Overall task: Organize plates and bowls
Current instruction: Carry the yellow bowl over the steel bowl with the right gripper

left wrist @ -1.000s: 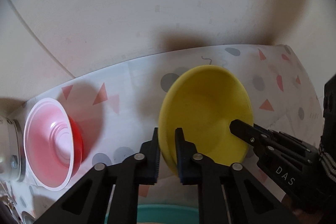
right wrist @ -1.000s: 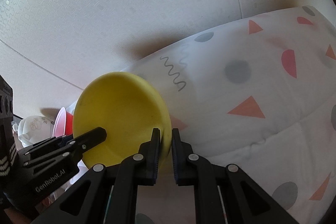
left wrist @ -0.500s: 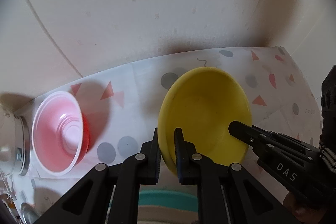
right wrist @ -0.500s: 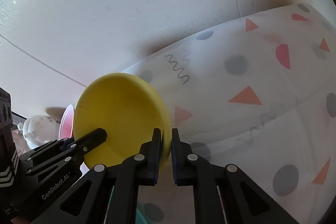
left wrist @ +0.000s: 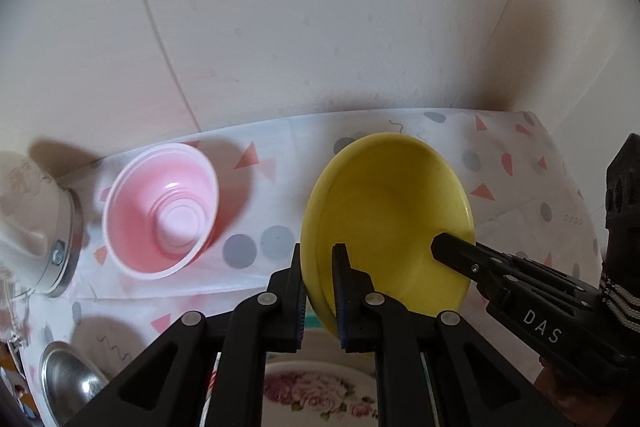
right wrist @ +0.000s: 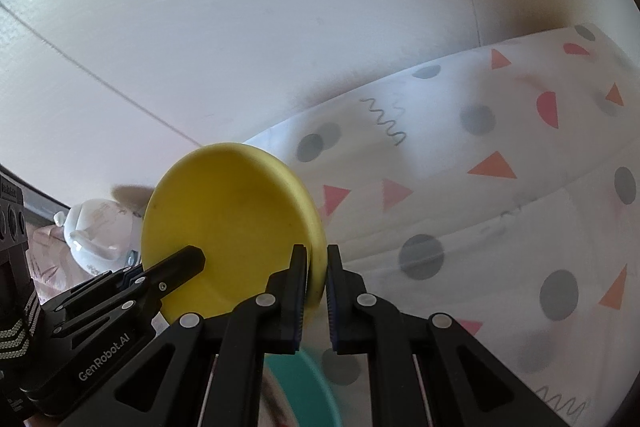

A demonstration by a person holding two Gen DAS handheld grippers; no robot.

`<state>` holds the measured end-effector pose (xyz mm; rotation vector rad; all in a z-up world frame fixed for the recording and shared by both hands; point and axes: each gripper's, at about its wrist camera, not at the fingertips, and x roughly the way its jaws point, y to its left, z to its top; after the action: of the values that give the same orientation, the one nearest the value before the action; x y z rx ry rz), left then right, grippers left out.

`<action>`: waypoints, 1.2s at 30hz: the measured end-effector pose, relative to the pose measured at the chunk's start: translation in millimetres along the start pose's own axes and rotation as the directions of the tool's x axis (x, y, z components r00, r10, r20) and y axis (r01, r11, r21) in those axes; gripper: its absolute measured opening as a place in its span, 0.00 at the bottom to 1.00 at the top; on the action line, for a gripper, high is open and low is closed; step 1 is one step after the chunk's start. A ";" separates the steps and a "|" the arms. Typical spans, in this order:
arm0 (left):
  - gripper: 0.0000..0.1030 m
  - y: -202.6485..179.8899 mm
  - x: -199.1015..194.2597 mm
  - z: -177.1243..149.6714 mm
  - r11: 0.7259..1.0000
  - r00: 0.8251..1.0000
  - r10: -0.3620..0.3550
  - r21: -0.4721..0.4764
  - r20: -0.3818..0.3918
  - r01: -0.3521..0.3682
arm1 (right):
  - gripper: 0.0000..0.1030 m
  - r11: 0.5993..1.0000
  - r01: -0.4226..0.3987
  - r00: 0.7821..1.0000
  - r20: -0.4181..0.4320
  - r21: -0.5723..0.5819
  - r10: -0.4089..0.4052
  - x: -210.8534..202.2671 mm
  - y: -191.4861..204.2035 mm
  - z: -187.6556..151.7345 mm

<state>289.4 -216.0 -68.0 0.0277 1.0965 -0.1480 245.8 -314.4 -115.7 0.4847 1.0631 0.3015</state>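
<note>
A yellow bowl [left wrist: 392, 219] is held in the air between both grippers. My left gripper [left wrist: 318, 291] is shut on its left rim. My right gripper [right wrist: 318, 291] is shut on its right rim [right wrist: 316, 247]; the bowl [right wrist: 232, 223] fills the lower left of the right wrist view. The right gripper also shows in the left wrist view [left wrist: 444, 247] at the bowl's far rim. A pink and red plastic bowl [left wrist: 160, 215] stands on the patterned tablecloth [left wrist: 280, 155] to the left. A floral plate with a teal rim [left wrist: 320, 395] lies below the held bowl.
A metal bowl [left wrist: 68, 383] sits at the lower left. A white jar with a metal band [left wrist: 36, 227] lies at the far left. A pale wall [left wrist: 320, 27] stands behind the table, with a corner at the right.
Both grippers have lifted the yellow bowl higher and pulled back. The pink bowl has shifted right in view, and the floral plate and metal bowl have come into view below.
</note>
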 end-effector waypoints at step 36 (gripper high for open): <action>0.12 171.9 -94.7 -119.9 0.932 0.996 0.075 -0.358 0.048 -0.053 | 0.09 0.942 -0.176 0.974 -0.192 -0.285 0.124 44.7 177.7 -71.1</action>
<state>163.9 -24.4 -47.6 -0.2657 1.0464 0.1110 202.3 -125.1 -85.9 0.2687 1.1258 0.6406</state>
